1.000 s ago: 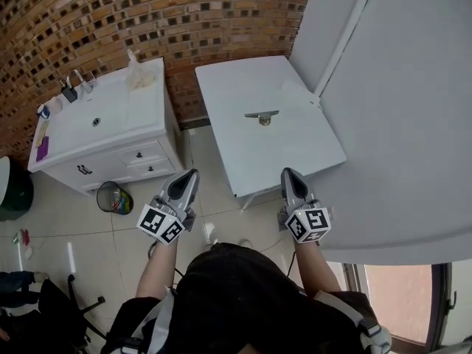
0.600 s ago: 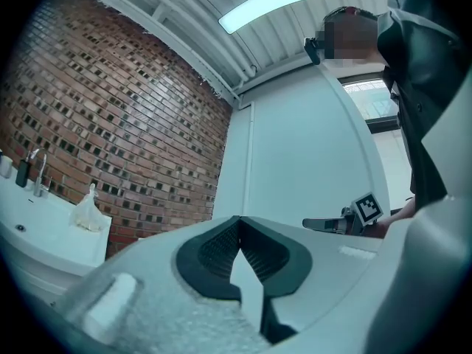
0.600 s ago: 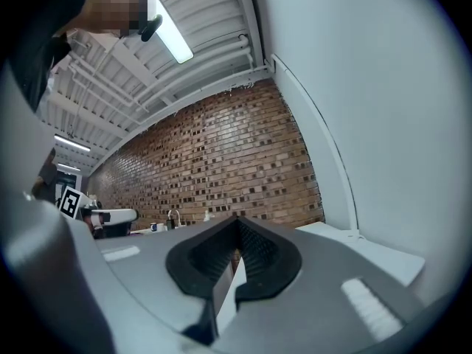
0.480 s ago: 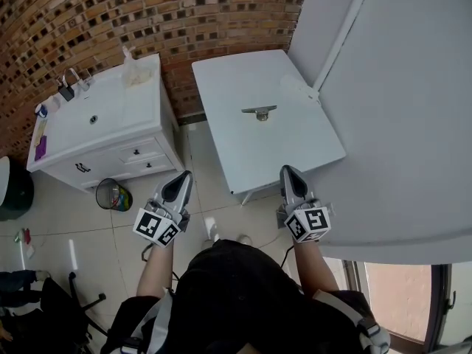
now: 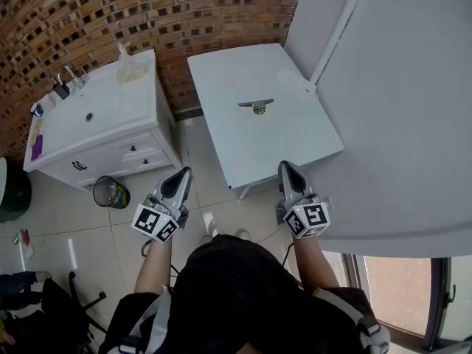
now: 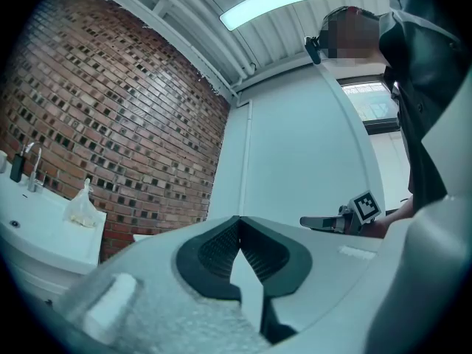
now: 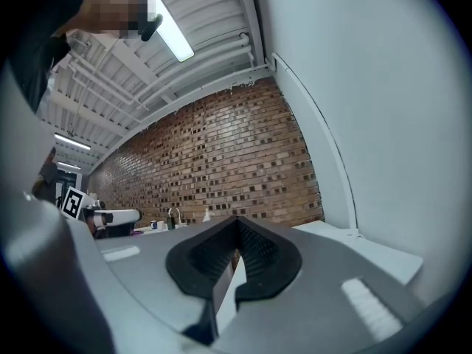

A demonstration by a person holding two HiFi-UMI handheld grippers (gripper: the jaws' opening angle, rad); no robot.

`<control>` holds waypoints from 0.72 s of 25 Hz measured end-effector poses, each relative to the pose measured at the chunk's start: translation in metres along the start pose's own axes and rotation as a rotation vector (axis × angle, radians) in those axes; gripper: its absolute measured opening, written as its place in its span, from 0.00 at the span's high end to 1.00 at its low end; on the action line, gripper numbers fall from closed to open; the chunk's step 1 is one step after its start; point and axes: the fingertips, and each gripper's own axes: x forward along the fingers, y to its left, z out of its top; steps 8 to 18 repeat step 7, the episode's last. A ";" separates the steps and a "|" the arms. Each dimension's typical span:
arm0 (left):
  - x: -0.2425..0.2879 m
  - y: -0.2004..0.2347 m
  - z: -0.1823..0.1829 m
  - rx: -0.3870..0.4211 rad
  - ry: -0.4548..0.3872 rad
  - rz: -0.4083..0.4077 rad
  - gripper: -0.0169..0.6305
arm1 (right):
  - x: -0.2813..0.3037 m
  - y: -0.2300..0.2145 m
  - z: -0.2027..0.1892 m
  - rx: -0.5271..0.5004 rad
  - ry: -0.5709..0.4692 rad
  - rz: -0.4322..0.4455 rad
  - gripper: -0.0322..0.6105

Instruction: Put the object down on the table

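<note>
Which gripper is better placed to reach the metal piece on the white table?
Right, probably: the right gripper sits at the edge of the table, nearly in line with the metal piece; the left gripper hangs over floor beside it.

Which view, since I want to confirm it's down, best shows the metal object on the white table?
Head view: the metal object lies plainly on the white table. Neither gripper view shows it.

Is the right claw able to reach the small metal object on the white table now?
Probably yes: the right claw, shut and empty, is by the near edge of the table, and nothing stands on the bare top between it and the metal object.
</note>
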 end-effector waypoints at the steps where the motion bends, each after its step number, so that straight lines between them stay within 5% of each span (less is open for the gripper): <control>1: -0.001 0.000 -0.002 0.000 0.003 -0.001 0.97 | 0.000 -0.001 -0.003 -0.001 0.006 -0.002 0.95; 18: -0.004 0.003 -0.007 -0.001 0.023 -0.003 0.97 | -0.001 -0.003 -0.010 0.005 0.023 -0.023 0.95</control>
